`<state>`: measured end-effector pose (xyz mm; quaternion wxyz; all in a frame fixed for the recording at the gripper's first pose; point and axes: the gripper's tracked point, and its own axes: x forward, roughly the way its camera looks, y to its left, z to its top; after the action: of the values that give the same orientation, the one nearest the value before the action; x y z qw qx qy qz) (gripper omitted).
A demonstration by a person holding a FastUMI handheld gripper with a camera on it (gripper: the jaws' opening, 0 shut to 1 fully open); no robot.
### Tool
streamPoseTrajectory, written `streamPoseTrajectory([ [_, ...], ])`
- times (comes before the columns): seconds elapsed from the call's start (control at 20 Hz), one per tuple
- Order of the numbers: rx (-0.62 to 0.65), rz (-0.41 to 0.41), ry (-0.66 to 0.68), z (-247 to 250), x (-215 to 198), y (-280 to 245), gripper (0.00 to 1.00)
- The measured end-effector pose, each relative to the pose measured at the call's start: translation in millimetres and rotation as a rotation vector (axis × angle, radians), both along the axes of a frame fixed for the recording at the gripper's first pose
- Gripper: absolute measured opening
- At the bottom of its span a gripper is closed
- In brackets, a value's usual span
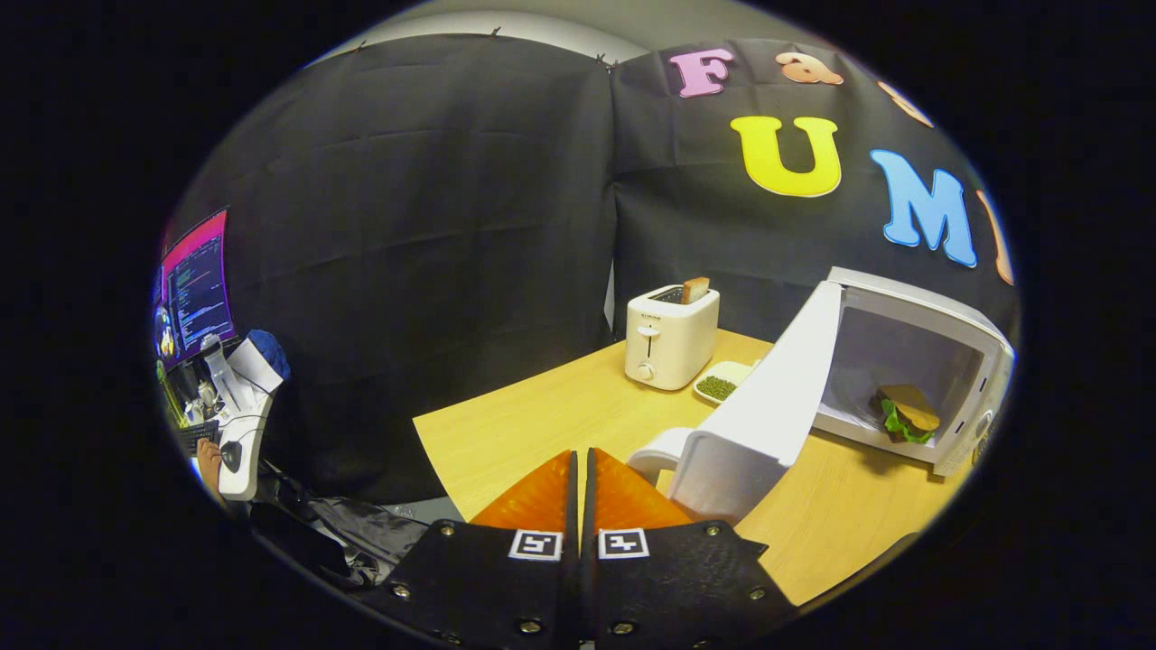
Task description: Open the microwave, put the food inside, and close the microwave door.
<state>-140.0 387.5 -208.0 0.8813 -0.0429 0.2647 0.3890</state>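
A white microwave (948, 361) stands on the wooden table (542, 424), off to the right beyond my fingers. Its door (768, 415) is swung wide open toward me, with the handle (657, 456) just right of my fingertips. Inside the cavity lies the food, a sandwich with green lettuce (908, 413). My gripper (581, 456) is shut, its two fingers pressed together with nothing between them, just left of the door's handle and apart from it.
A white toaster (670, 336) with a slice of bread in it stands at the back of the table. Next to it lies a small white dish of green peas (720, 385). Off the table to the left are a monitor (194, 289) and a person's hand (209, 460).
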Motion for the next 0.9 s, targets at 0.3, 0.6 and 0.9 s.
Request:
streamPoseTrajectory([
  [0.3,-0.018,0.011,0.004,1.2,-4.3,-44.3,0.01],
  [0.6,-0.053,-0.049,0.023,0.7,0.5,-122.7,0.01],
  [0.9,-0.109,-0.236,0.034,-9.4,48.7,-213.7,0.01],
])
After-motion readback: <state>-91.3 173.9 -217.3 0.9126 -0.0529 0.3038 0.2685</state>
